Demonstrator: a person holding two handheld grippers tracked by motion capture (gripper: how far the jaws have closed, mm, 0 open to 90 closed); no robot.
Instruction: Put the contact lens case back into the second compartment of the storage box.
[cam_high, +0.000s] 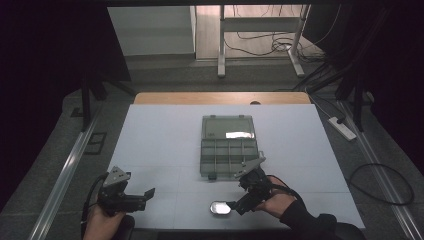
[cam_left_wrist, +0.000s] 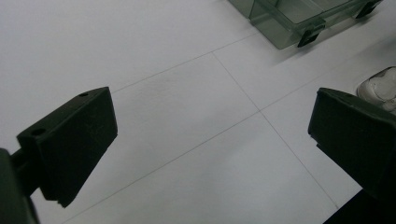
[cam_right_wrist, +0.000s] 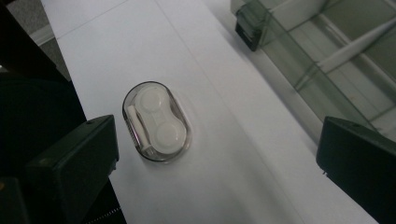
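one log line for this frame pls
left gripper: open, idle | right gripper: open, beside oval case | compartment box: lid open | case on table, not gripped

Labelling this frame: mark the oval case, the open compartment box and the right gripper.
oval case (cam_right_wrist: 156, 122): right gripper view, on its clear lid over the white insert.
compartment box (cam_high: 228, 156): high view, on the divided tray half.
right gripper (cam_high: 236, 206): high view, midway between its open fingertips, beside the case.

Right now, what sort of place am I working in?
Probably a lab or recording workspace, not a home: a white sheet-covered table ringed by dark curtains, loose black cables on the floor, a white power strip, and a bare metal-legged stand behind.
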